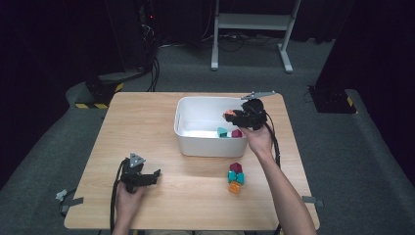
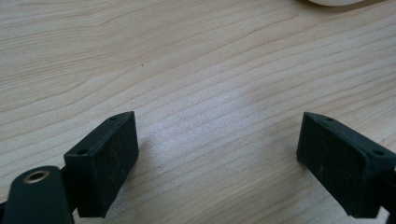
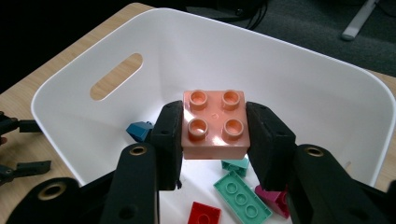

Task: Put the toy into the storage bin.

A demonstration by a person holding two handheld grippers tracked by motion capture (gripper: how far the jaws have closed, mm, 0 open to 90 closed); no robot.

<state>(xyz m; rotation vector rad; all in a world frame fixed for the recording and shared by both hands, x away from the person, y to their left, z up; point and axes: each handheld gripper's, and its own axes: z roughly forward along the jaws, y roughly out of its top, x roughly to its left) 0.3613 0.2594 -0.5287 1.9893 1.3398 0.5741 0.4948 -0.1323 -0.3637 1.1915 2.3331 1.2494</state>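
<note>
My right gripper [image 3: 215, 133] is shut on a salmon-pink four-stud brick [image 3: 214, 125] and holds it above the inside of the white bin [image 3: 299, 84]. The high view has that gripper [image 1: 234, 116] over the bin's [image 1: 195, 105] right part. Down in the bin lie blue [image 3: 139, 130], teal [image 3: 243, 199], red [image 3: 204, 215] and magenta [image 3: 273, 196] bricks. My left gripper [image 2: 217, 154] hovers open just over bare wood with nothing between its fingers; it is near the table's front left [image 1: 147, 177].
A small cluster of magenta, teal and orange bricks [image 1: 235, 177] sits on the wooden table [image 1: 147, 122] in front of the bin's right corner. A white stand's legs [image 1: 249, 29] and cables are on the floor beyond the table.
</note>
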